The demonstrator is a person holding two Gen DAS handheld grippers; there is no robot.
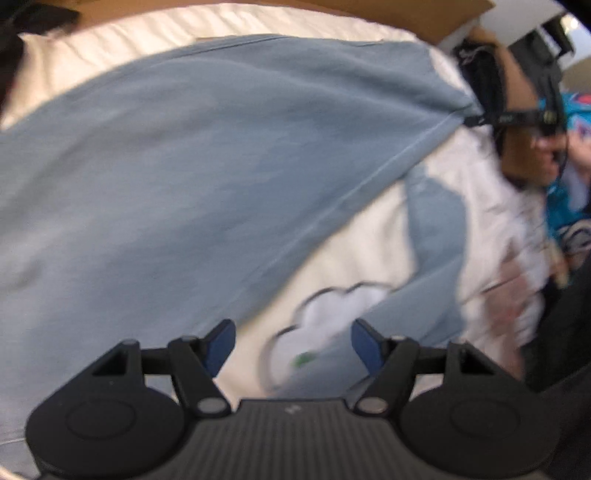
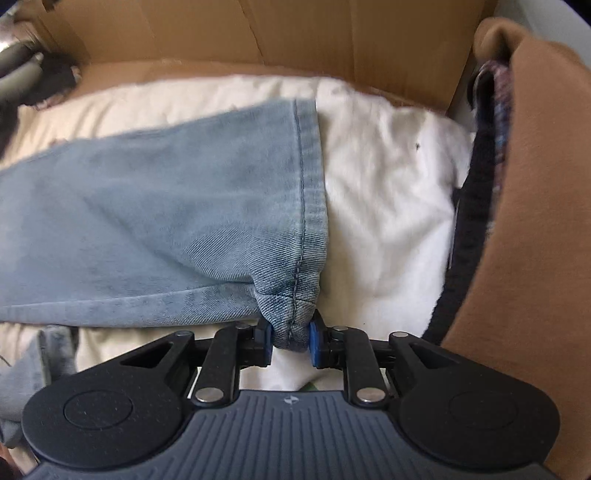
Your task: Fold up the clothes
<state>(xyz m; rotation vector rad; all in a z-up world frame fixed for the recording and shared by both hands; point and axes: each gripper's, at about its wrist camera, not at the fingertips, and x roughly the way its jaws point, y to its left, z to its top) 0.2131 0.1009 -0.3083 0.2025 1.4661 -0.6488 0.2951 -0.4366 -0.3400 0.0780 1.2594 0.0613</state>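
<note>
The right claw [image 2: 291,341] is pinching the jeans [image 2: 155,221] at the hem corner. The left claw [image 1: 293,345] is hanging spread, empty. The denim is likely handling heavy and limp; hems offer firm holds.

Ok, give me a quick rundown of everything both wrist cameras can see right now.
jeans: one pair, light blue denim, lying on the white bedding, hem corner pinched by the right gripper
white bedding: one, cream-white, under the jeans
cardboard box: one, brown, behind the bedding
brown garment: one, tan with a dark patterned lining, right edge
white cloud print: one, on the bedding ahead of the left gripper
left gripper: black with blue pads, open, empty
right gripper: black with blue pads, shut on the jeans hem
</note>
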